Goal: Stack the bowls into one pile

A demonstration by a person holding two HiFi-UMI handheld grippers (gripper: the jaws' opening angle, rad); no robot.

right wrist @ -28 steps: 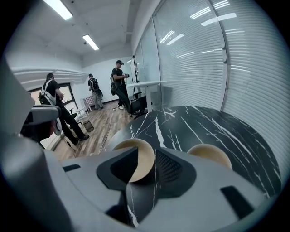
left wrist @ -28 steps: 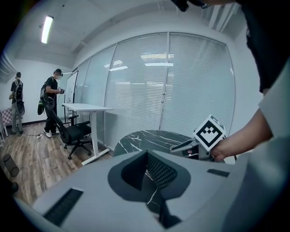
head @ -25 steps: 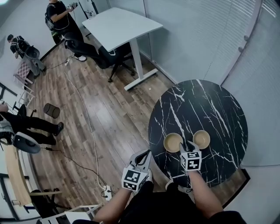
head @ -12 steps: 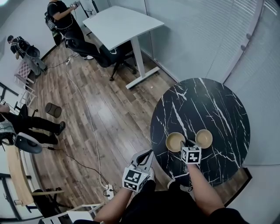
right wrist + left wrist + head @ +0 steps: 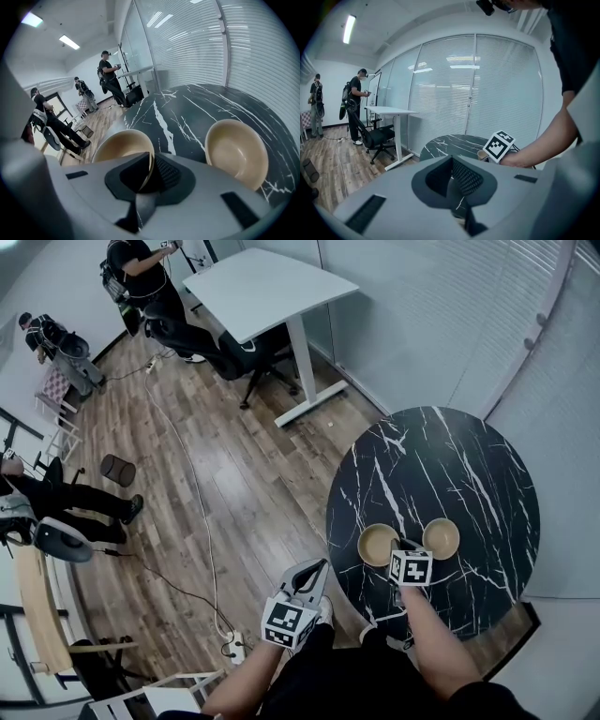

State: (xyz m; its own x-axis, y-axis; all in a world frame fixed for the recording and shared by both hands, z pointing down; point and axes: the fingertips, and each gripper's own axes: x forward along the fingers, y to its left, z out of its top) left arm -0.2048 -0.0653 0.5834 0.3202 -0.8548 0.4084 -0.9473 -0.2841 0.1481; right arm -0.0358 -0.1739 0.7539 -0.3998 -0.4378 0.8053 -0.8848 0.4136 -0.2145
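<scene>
Two tan bowls stand side by side on the near part of a round black marble table (image 5: 441, 465): the left bowl (image 5: 378, 544) (image 5: 123, 144) and the right bowl (image 5: 441, 538) (image 5: 236, 151). Both are upright and apart. My right gripper (image 5: 401, 546) (image 5: 150, 171) reaches down between them. Its jaws have just been closing, and the left bowl's right rim now stands pinched between the pads. My left gripper (image 5: 319, 568) (image 5: 452, 180) hovers over the floor just off the table's left edge. Its jaws stand slightly apart with nothing between them.
Wooden floor (image 5: 234, 493) lies left of the table, with a cable and a power strip (image 5: 232, 649) near my feet. Further back are a white desk (image 5: 253, 292), an office chair (image 5: 234, 357) and several people. A window wall with blinds (image 5: 450, 324) runs close behind the table.
My right gripper has sunk toward the left bowl, and its jaws have gone from wide apart to closed on that bowl's rim. The left gripper and both bowls stay where they were.
</scene>
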